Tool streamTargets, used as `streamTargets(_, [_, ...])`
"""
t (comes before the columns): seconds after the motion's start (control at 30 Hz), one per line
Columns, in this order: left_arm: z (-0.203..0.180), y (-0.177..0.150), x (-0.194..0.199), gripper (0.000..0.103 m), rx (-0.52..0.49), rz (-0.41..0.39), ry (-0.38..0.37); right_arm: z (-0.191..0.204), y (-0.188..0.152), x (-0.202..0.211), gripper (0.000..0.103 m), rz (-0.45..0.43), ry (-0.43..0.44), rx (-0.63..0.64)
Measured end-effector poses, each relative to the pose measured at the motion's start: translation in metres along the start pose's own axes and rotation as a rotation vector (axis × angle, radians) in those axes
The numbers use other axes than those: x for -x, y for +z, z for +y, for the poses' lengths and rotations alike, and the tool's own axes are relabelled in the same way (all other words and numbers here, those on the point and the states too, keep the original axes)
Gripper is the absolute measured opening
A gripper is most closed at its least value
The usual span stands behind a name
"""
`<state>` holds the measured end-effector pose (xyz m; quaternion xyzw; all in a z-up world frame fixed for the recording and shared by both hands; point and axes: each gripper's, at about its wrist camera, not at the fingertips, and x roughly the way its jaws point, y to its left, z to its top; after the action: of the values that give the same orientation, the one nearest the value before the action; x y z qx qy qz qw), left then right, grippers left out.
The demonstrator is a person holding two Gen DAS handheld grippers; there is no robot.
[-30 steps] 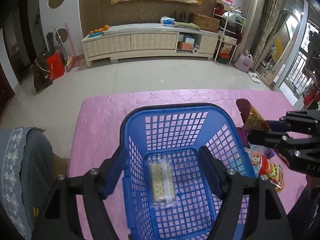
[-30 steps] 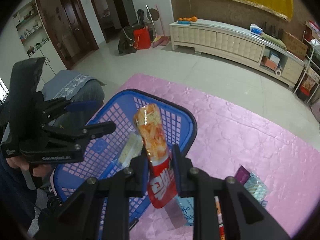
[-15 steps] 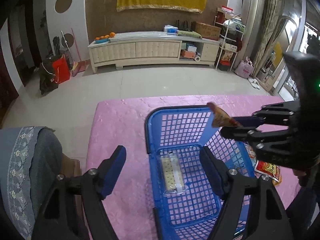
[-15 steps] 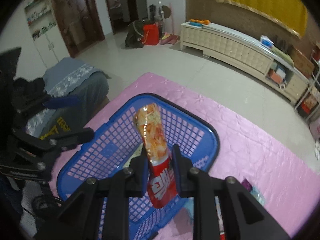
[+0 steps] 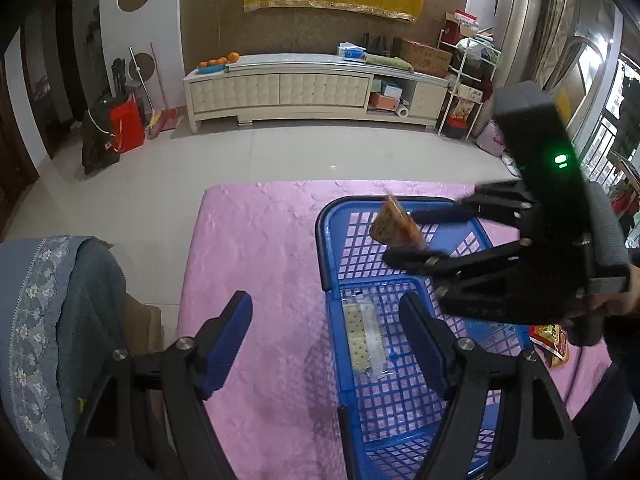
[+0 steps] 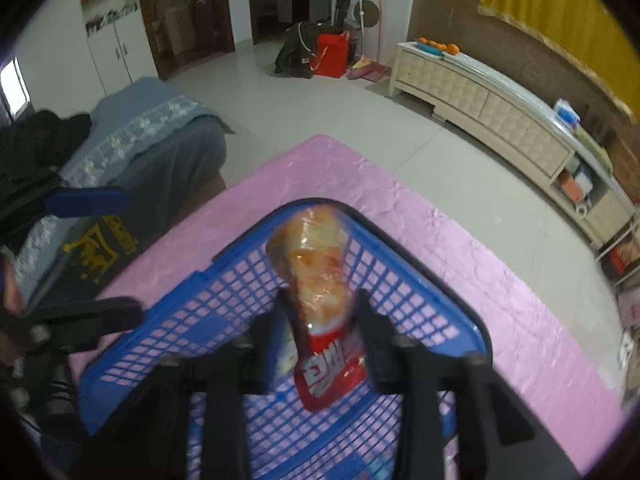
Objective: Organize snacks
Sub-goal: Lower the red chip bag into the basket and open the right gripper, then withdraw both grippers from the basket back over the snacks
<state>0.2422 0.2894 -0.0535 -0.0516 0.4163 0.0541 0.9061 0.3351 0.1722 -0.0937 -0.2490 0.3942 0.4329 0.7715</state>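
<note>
The right gripper holds an orange snack packet over the blue basket containing a cracker pack.

- Basket stands on the tabletop, toward its right side in the left wrist view.
- Cracker packet lies flat on the basket floor.
- Right tool sits above the basket's far half, a snack bag between its fingers.
- Left tool straddles the basket's near left wall, one finger inside, one outside over the tabletop.
- Another snack packet lies on the tabletop right of the basket.
- Covered seat stands left of the tabletop.
</note>
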Motion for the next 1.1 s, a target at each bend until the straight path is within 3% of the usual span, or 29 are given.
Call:
streamTargets(0.03, [0.000,0.000,0.000,0.074,-0.001,0.002,0.007,-0.001,0.000,-0.001,0.087,-0.019,-0.019,0.015])
streamTargets(0.07, [-0.001,-0.001,0.000,0.074,-0.004,0.006,0.014,-0.001,-0.001,0.000,0.091,-0.035,-0.035,0.018])
streamTargets(0.37, [-0.021,-0.004,0.022,0.074,-0.019,-0.014,0.016,-0.016,-0.015,0.042,0.091,-0.061,0.001,-0.120])
streamTargets(0.7, [-0.066,-0.006,0.068,0.074,-0.068,-0.071,-0.003,-0.011,-0.048,0.116,0.091,-0.109,-0.031,-0.165])
streamTargets(1.1, [-0.131,-0.010,0.100,0.083,-0.118,-0.112,-0.063,-0.026,-0.100,0.184,0.091,-0.138,-0.095,-0.227])
